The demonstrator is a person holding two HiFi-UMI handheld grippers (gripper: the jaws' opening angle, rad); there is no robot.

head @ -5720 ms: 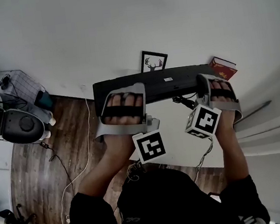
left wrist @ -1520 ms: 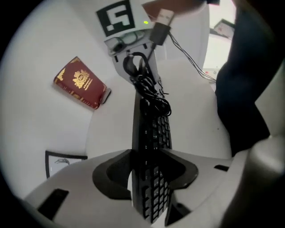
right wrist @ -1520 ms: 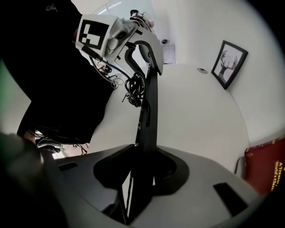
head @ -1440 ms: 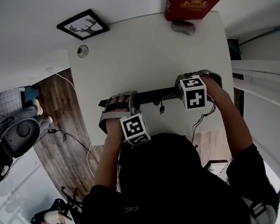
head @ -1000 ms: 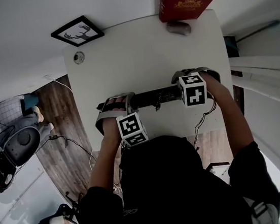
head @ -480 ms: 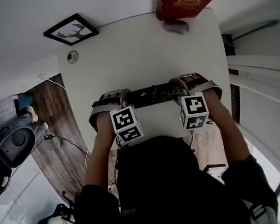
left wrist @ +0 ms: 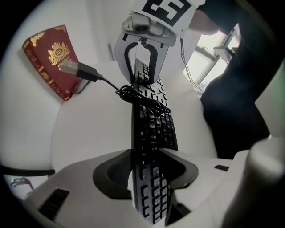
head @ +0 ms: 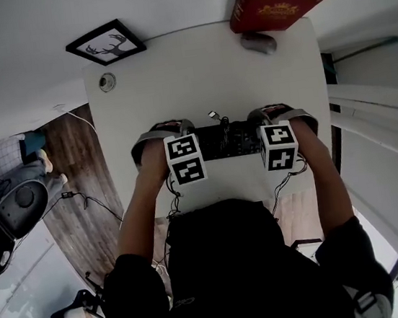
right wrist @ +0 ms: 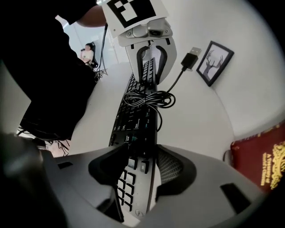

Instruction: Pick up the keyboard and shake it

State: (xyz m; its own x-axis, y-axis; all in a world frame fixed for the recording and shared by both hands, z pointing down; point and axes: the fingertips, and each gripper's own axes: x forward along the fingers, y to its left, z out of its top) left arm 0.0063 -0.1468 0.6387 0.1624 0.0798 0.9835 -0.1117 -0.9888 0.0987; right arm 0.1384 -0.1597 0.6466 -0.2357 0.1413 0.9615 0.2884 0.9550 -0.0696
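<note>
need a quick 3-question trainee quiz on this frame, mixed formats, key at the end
1. True or false: the black computer keyboard lies flat on the white table.
2. Which thing sits at the table's far right corner? A: green mug. B: red hardback book with a gold crest. C: laptop.
3. Short answer: what are the left tongs clamped on?
Key: 1 false, it is held up on edge, clear of the table. 2 B. 3 one end of the keyboard.
</note>
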